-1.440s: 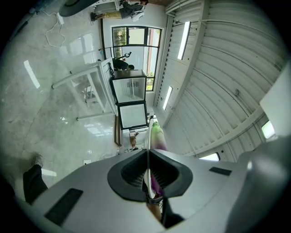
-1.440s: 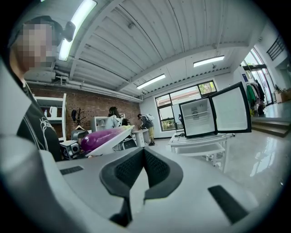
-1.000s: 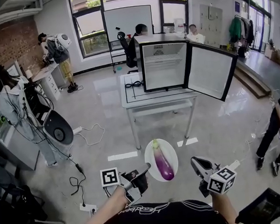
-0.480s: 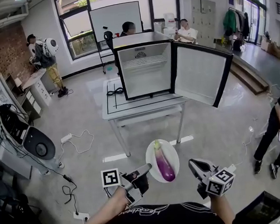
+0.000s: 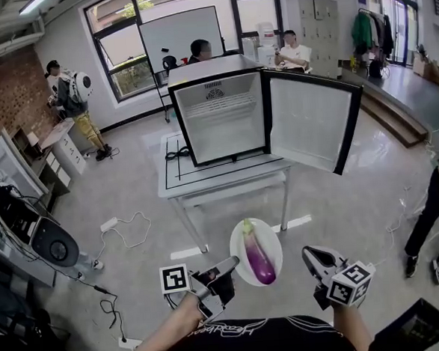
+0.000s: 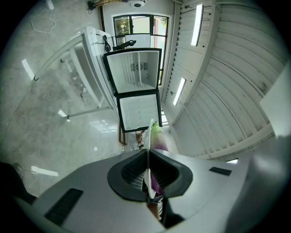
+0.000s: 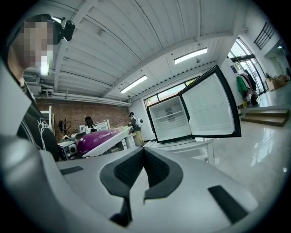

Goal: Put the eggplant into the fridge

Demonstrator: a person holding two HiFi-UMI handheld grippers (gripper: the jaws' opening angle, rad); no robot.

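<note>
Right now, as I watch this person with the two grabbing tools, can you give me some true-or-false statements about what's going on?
1. The fridge has its door open. True.
2. The eggplant lies on a white plate. True.
3. The right gripper holds the plate. False: the left gripper has its jaws clamped on the plate's rim, and the right one's jaws are shut on nothing.
4. The fridge stands on the floor. False: it stands on a white table.
5. The eggplant is already inside the fridge. False: it is on the plate, well short of the fridge.
</note>
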